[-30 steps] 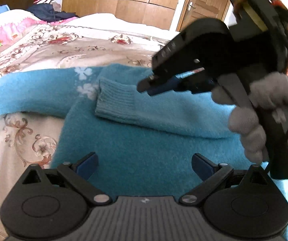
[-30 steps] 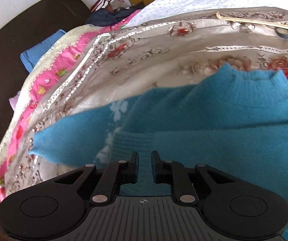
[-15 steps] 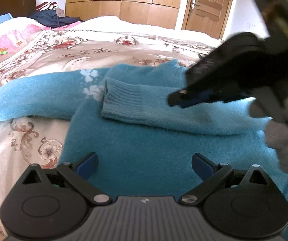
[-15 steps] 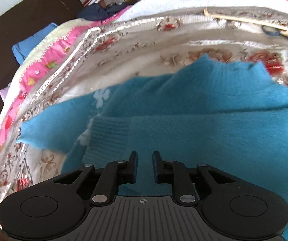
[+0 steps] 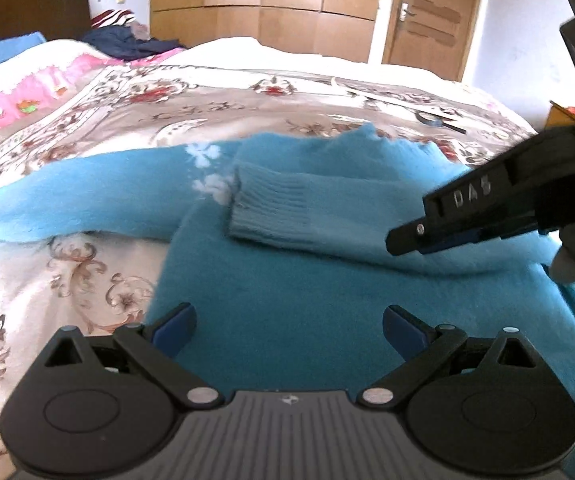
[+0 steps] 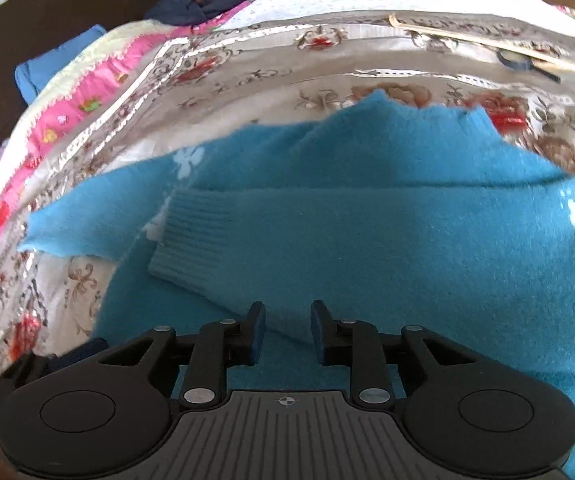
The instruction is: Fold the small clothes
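On the bed (image 5: 295, 92), a blue sweater (image 5: 287, 304) lies, sleeve folded across; left tongs (image 5: 289, 330) spread wide at six o'clock, right tongs (image 6: 284, 330) just opening, nothing pinched.

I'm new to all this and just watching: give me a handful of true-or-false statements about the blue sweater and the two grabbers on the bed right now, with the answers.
1. One sleeve of the blue sweater lies folded across its front. True.
2. The left gripper is clamped on the sweater. False: its jaws stand wide apart, with nothing gripped.
3. The other sleeve still stretches out sideways over the floral bedspread. True.
4. The right gripper is pinching the ribbed cuff. False: its jaws are parted and the cuff lies free ahead of them.
5. The sweater is plain red. False: it is blue with white flower marks.
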